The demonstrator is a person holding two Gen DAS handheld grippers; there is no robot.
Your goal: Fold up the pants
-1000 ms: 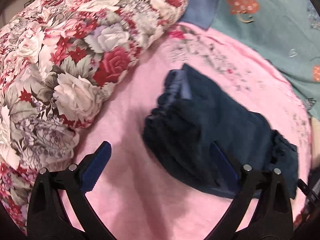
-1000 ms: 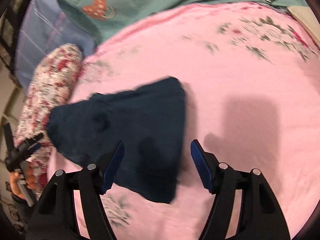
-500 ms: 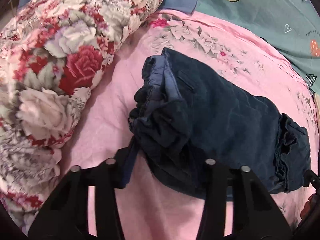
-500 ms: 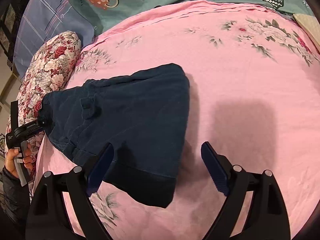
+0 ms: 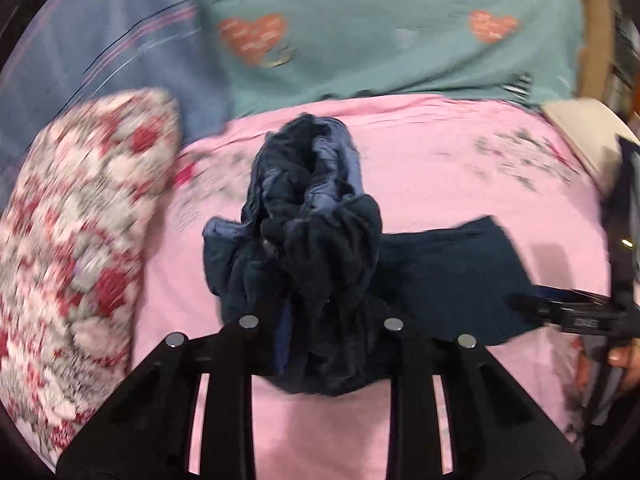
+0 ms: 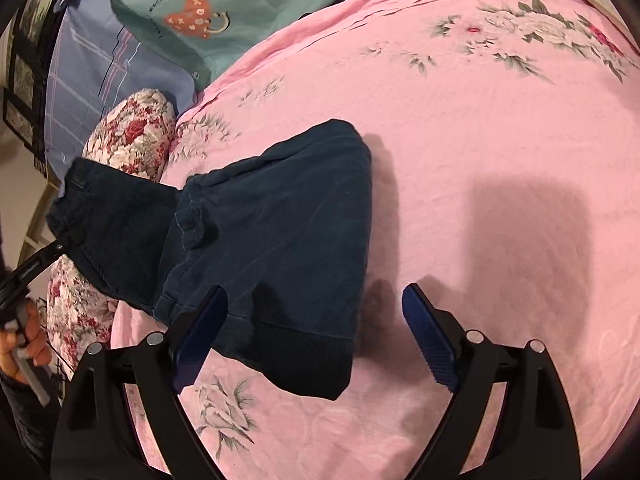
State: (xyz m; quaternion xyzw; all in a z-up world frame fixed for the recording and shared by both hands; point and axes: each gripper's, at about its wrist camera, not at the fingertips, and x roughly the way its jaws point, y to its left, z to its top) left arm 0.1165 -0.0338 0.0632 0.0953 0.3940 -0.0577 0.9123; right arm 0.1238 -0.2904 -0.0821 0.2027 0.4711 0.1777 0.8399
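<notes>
On pink sheet (image 6: 460, 168), left gripper (image 5: 320, 320) clamps lifted pants (image 5: 312, 240) waistband.

The left wrist view looks low and close along its fingers at the pants (image 5: 312, 248). The right wrist view looks down from higher. Both share the pink sheet (image 6: 480, 160).

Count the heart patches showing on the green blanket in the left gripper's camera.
2. One heart sits on the green blanket left of centre, above the lifted pants; the other heart lies toward the right. The view is blurred, and more may lie outside the frame.
</notes>
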